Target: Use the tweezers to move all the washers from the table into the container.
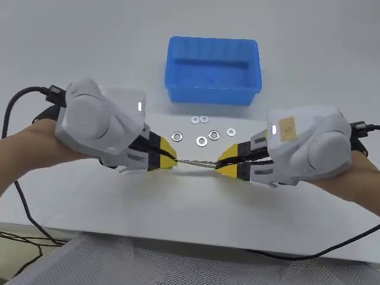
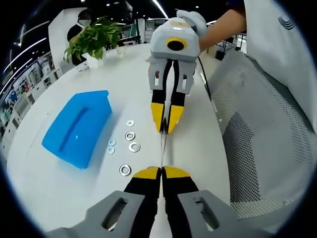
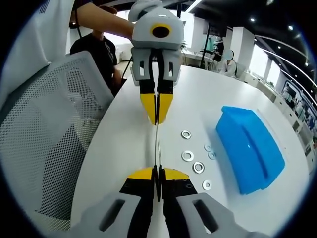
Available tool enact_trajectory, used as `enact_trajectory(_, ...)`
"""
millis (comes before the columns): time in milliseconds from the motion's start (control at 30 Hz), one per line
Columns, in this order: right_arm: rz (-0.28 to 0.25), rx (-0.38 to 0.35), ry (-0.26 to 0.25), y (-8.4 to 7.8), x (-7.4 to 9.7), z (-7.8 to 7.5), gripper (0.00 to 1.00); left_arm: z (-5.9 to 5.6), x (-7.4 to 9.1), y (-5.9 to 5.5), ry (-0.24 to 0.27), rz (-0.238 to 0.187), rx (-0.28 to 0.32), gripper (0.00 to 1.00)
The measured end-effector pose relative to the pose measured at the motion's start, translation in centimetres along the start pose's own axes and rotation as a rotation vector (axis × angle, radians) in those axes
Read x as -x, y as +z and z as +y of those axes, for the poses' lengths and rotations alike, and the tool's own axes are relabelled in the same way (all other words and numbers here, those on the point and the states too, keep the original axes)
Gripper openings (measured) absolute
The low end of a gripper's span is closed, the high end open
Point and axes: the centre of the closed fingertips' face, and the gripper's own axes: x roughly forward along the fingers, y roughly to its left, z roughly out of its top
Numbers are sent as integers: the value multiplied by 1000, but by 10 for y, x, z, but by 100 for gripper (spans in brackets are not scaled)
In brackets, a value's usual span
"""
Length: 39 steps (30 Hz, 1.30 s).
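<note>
Left gripper: jaws closed, yellow tips pinched on the near end of the tweezers. The tweezers run straight across from its tips to the right gripper, whose jaws are likewise clamped together on the opposite end. The tool therefore bridges the gap between the two grippers, held at both ends. I cannot tell whether it is lifted or resting on the surface.

Washers: six counted, all loose on the surface just beyond the tweezers, on the side away from the person. One lies ahead of the left gripper's tips, three sit about midway between the grippers, with a pair further out behind them, and the last lies ahead of the right gripper's tips. None is touching the tweezers or either gripper.

Container: blue tub, further out past the washers, roughly centred between the two grippers. Its inside looks bare in the head view.

Progress, as judged: zero of six transferred. The work appears to be at the tool-handling stage, with the tweezers gripped but not yet aimed at any washer. All six pick-and-drop cycles are left.
</note>
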Motion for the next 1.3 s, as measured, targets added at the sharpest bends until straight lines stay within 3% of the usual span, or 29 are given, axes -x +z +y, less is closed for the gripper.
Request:
enact_trajectory(233,-109,-40,-16,13,2,-3,5,1,22,28,27,-89,-30,5)
enact_trajectory(500,-157,-74,-30,13,5,-4,5,3,21,51,30,-157,-23,5)
enact_trajectory(967,-181,-79,-58,11,23,-2,5,-5,5,102,13,-286,-51,5)
enact_trajectory(1300,-194,-100,-67,6,29,-4,6,-7,-7,117,-15,-358,-31,6)
